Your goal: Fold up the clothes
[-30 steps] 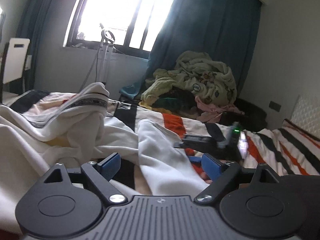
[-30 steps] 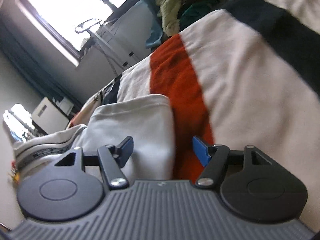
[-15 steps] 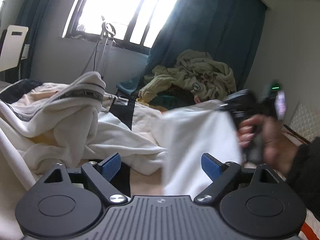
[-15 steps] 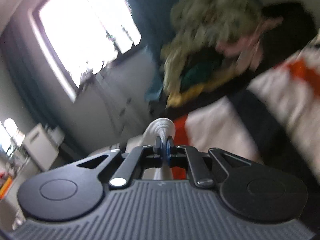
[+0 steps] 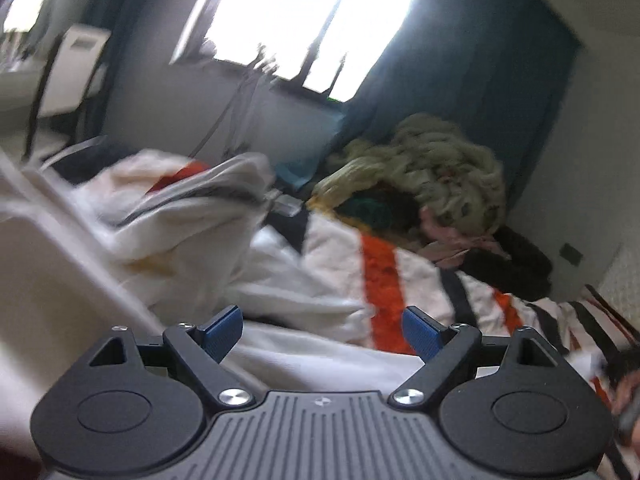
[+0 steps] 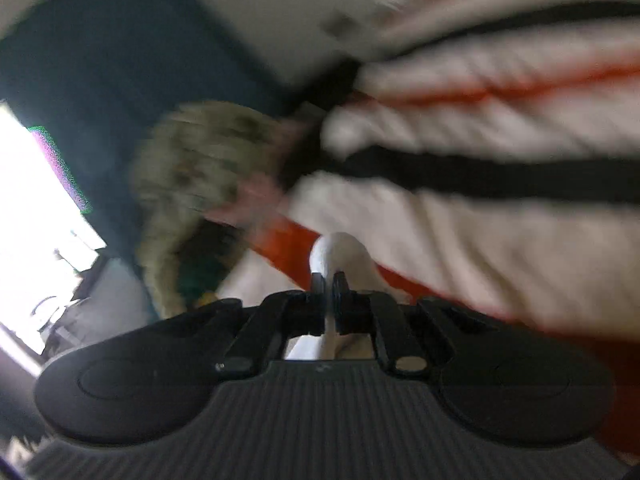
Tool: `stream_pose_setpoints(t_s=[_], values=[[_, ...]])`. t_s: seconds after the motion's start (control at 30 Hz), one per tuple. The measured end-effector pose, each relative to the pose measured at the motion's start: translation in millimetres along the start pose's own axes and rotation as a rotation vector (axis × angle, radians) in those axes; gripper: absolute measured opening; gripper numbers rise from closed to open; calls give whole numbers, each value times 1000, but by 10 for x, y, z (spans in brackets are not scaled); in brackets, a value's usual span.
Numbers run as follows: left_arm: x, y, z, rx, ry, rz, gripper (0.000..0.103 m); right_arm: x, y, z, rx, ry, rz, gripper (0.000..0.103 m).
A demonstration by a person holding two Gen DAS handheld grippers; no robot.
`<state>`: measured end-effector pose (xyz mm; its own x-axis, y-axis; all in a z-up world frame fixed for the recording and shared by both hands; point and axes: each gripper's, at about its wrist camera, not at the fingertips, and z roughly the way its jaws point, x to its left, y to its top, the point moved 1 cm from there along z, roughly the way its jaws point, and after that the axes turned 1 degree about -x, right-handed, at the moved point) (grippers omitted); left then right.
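We are clenching the right tool point(image 6: 329, 280) on a fold of the white garment point(image 6: 340, 252), lifting it over the striped bed point(image 6: 480, 240) for folding; the left tool point(image 5: 322, 330) is gaping, released, above the garment.

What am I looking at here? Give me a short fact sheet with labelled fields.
Setting: bedroom, striped blanket on a bed
Garment being folded: white garment, crumpled
Left gripper: open, holding nothing, white garment beneath it
Right gripper: shut on a fold of the white garment
Background: heap of clothes by a dark curtain, bright window
Picture quality: both views blurred
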<state>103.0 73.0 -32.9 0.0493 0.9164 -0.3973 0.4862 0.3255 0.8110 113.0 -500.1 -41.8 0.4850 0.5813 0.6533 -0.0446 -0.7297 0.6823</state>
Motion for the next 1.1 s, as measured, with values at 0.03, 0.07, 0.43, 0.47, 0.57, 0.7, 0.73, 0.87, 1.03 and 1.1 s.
stream_pose_setpoints(t_s=[0.03, 0.07, 0.43, 0.47, 0.57, 0.7, 0.73, 0.87, 1.03, 1.1], values=[[98, 16, -23, 18, 11, -47, 88, -63, -32, -28, 17, -14, 16, 7], [204, 30, -54, 37, 27, -97, 88, -127, -64, -56, 33, -27, 31, 7], [1649, -200, -720, 137, 236, -821, 88, -719, -383, -355, 199, -154, 181, 7], [1784, -253, -797, 137, 255, -890, 88, -706, -379, -353, 199, -151, 180, 8], [2072, -379, -932, 125, 294, -1050, 88, -684, -365, -322, 196, -150, 165, 7], [2140, -342, -887, 54, 332, -1071, 72, -697, -370, -308, 197, -155, 165, 7], [2159, -318, -878, 36, 342, -1070, 62, -714, -370, -308, 200, -155, 174, 7], [2196, -183, -908, -22, 374, -1038, 8, -805, -361, -293, 209, -163, 212, 7], [2180, 22, -1278, -160, 328, -962, 5, -885, -374, -255, 229, -177, 236, 7], [2183, 32, -1505, -277, 291, -982, 4, -909, -369, -257, 233, -171, 246, 7]])
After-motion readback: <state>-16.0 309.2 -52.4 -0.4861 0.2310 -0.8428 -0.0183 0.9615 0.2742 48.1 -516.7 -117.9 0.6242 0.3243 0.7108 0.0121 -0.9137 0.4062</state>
